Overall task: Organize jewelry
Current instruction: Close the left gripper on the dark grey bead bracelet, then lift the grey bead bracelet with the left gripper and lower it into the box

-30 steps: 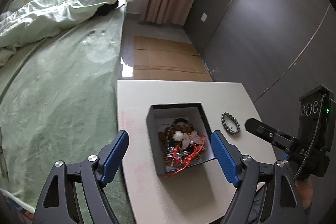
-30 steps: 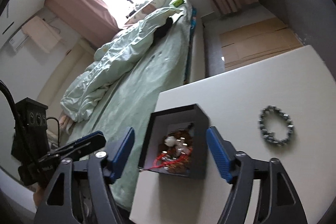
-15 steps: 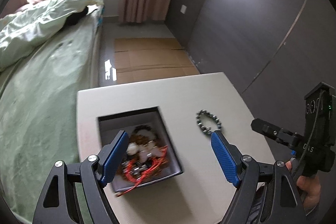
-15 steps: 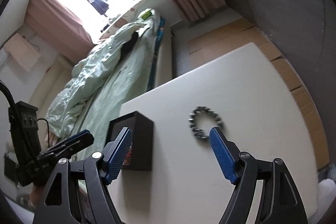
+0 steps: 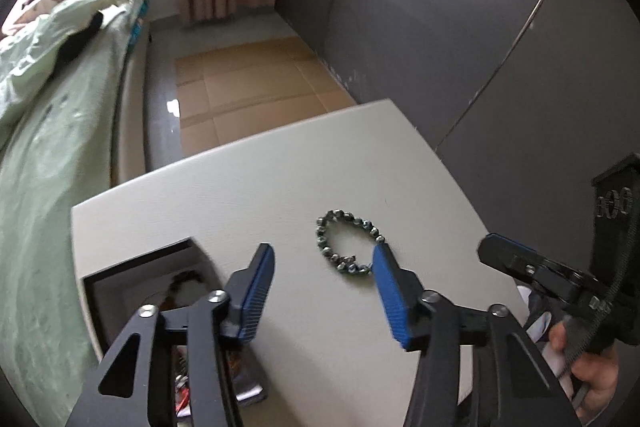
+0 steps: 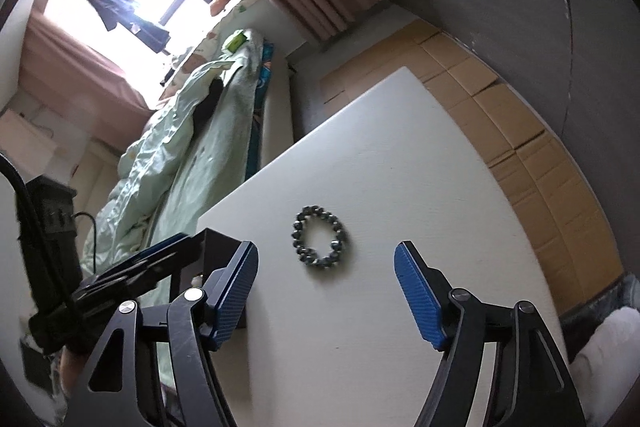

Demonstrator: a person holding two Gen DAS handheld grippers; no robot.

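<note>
A dark beaded bracelet (image 5: 349, 245) lies flat on the white table (image 5: 260, 187); it also shows in the right wrist view (image 6: 319, 243). A black open box (image 5: 132, 279) with jewelry inside sits at the table's left, partly hidden behind my left gripper's fingers. My left gripper (image 5: 322, 291) is open and empty, with its right fingertip just beside the bracelet. My right gripper (image 6: 324, 291) is open and empty, hovering just short of the bracelet. The box's dark corner (image 6: 218, 247) shows left of the right gripper.
A bed with a green quilt (image 5: 44, 99) runs along the table's left side. Flattened cardboard (image 5: 248, 83) lies on the floor beyond the table. A dark wall (image 5: 460, 27) stands to the right. The other gripper's body (image 5: 560, 275) is at the right.
Both grippers have swung right, away from the box and toward the bracelet. The bracelet now lies between or just ahead of the fingers. Both stay open.
</note>
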